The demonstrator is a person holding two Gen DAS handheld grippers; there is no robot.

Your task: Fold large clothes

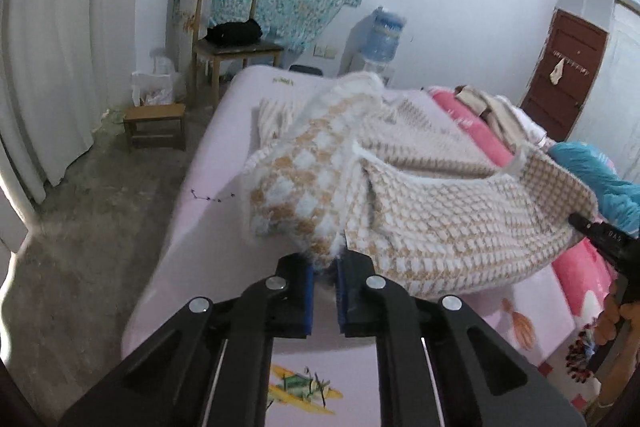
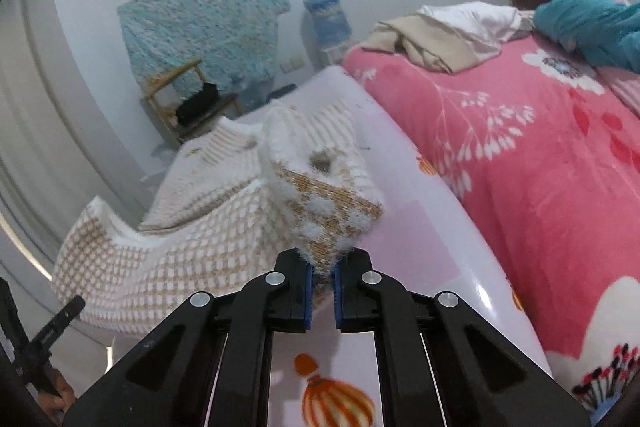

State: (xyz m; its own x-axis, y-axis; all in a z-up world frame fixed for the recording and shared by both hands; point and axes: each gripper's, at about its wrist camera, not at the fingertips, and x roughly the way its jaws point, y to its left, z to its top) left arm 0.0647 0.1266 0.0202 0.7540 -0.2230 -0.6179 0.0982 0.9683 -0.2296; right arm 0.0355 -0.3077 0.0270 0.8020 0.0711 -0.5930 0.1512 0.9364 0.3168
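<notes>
- Left wrist view: we see our left claw (image 1: 326,267) clamped on a corner of the beige-and-white knitted sweater (image 1: 420,211), which hangs lifted above the lilac bed (image 1: 208,163). Only here a wooden stool (image 1: 156,125) shows.
- Right wrist view: our right claw (image 2: 322,273) pinches the sweater's (image 2: 180,235) other corner. Only here the pink floral blanket (image 2: 520,163) spreads wide.
</notes>
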